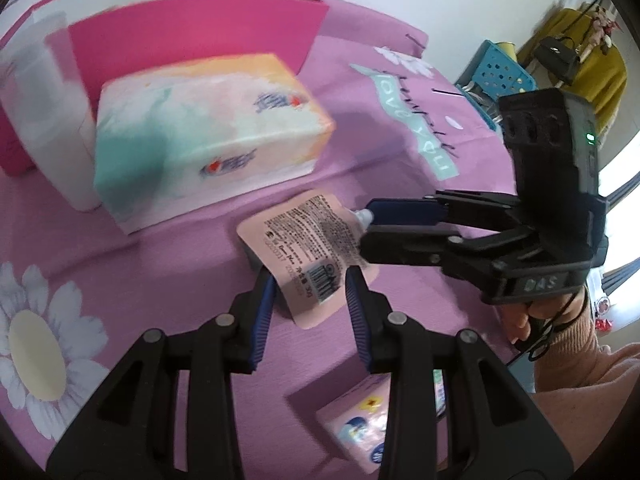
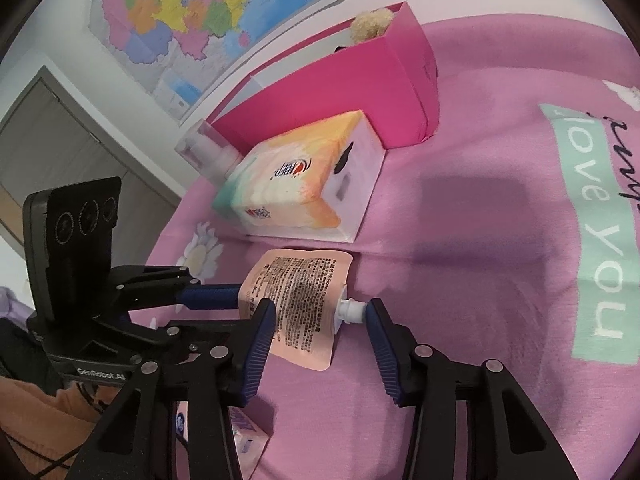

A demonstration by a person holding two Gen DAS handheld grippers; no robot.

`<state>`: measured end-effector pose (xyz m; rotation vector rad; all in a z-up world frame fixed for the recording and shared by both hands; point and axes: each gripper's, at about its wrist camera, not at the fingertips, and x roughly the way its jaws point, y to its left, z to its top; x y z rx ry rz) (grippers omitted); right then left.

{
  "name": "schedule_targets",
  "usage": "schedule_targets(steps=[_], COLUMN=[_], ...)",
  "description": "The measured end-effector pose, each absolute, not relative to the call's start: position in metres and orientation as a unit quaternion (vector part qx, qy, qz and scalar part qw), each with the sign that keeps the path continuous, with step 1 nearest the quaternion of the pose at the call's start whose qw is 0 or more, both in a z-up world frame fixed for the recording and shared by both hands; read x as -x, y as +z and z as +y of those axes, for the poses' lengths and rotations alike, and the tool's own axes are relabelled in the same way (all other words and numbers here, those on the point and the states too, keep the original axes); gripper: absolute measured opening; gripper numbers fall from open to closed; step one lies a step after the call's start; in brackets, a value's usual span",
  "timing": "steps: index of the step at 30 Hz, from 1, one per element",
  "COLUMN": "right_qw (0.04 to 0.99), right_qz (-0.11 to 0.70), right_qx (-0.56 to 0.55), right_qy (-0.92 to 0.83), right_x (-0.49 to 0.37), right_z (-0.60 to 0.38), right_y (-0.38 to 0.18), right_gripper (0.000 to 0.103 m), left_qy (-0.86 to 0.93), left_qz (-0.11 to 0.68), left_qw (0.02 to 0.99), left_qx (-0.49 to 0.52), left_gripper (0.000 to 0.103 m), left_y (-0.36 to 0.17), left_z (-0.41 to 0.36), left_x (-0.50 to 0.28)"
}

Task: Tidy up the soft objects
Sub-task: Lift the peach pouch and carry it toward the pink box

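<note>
We judge the flat pink spouted foil pouch (image 2: 298,304), lying on the bed at 6 o'clock of the tissue pack (image 2: 296,184), light, limp and slippery: the left gripper (image 1: 310,300) pinches its base edge narrowly, while the right gripper (image 2: 320,320), half-open, straddles the stiff white spout (image 2: 352,310), the surest hold.

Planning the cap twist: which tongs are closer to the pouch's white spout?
Right. The right tongs straddle the spout; the left tongs grip the opposite end of the pouch.
</note>
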<state>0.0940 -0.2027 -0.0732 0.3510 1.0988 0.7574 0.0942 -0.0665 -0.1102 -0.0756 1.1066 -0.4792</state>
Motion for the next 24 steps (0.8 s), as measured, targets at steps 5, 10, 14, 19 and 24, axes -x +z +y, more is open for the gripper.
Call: schedule_targets(steps=[5,10,14,19,24], right_qw=[0.776,0.778,0.780,0.778,0.778], right_qz=[0.507,0.505,0.503,0.503,0.505], right_qx=[-0.143,-0.132,-0.128,-0.116,-0.117], right_qy=[0.347,0.349,0.350,0.357,0.355], right_x=[-0.094,-0.097,-0.099,-0.105,-0.105], right_z=[-0.197,-0.190,-0.187,-0.179,-0.181], right_y=[-0.071,-0.070,-0.069,-0.070,-0.069], right_gripper=[0.047,0.047,0.047,0.049,0.048], left_qy=[-0.218,-0.228,-0.230,-0.229,-0.230], left_qz=[0.520,0.517,0.517,0.522,0.523], left_qw=[0.825,0.823,0.823,0.820,0.817], left_qx=[0.051,0.053,0.051,0.058,0.070], left_gripper=[0.038,0.028,0.028,0.028,0.028], left_y=[-0.113,-0.111,-0.111,-0.113,-0.115], left_z=[-0.055,-0.053,-0.055,-0.051,-0.045], left_x=[-0.093,-0.091,-0.090,-0.091,-0.091])
